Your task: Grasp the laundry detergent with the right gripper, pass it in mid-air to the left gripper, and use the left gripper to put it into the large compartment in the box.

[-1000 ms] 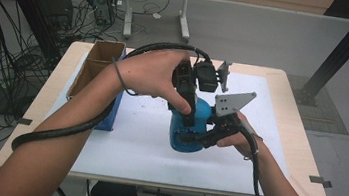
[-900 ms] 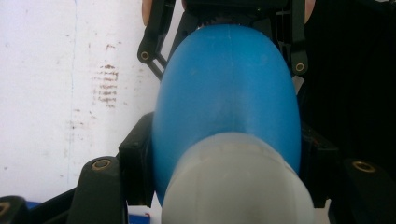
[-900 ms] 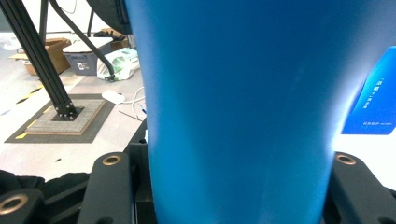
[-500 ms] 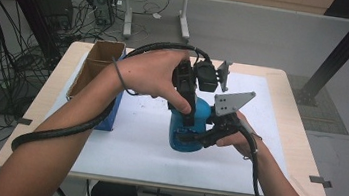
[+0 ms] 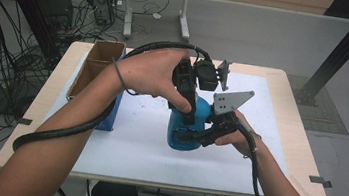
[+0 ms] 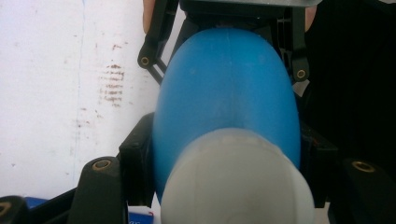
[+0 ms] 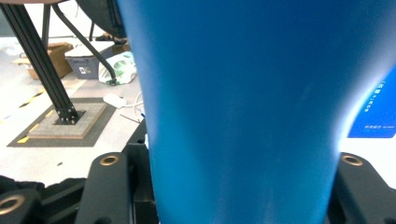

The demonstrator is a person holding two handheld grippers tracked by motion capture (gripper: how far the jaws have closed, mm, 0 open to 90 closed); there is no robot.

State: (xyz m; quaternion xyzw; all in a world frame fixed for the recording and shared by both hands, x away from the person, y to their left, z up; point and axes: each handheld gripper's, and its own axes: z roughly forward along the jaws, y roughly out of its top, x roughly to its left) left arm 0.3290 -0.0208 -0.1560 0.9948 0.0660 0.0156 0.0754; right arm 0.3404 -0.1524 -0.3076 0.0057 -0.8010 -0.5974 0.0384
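My left tool (image 5: 187, 110) comes down from above onto the blue bottle (image 5: 186, 129), which stands upright near the middle of the white mat (image 5: 131, 148) on the bench (image 5: 287, 107). In the left tool's own view the jaws sit either side of the bottle (image 6: 224, 88) just below its white cap (image 6: 236, 182), pads pressed against the blue wall. That tool is as closed as it goes and has the bottle clamped.

My right tool (image 5: 193, 136) comes in level from the right at the bottle's lower body. In its own view the bottle (image 7: 243, 107) stands between the two jaws, touching or nearly touching both. These jaws have just been opening a little, with the bottle between them. I cannot tell for certain whether the pads press on the wall; the gap at each side is too small to read.

My left hand (image 5: 153, 72) wraps the left tool's body from above; my right hand (image 5: 238, 136) holds the right tool low, close to the mat.

A cardboard box (image 5: 93, 65) sits at the left edge of the bench, well apart from the bottle. A blue box (image 5: 111, 115) lies just beside it, partly behind my left forearm. Faint brown marks (image 6: 112, 86) stain the mat next to the bottle.
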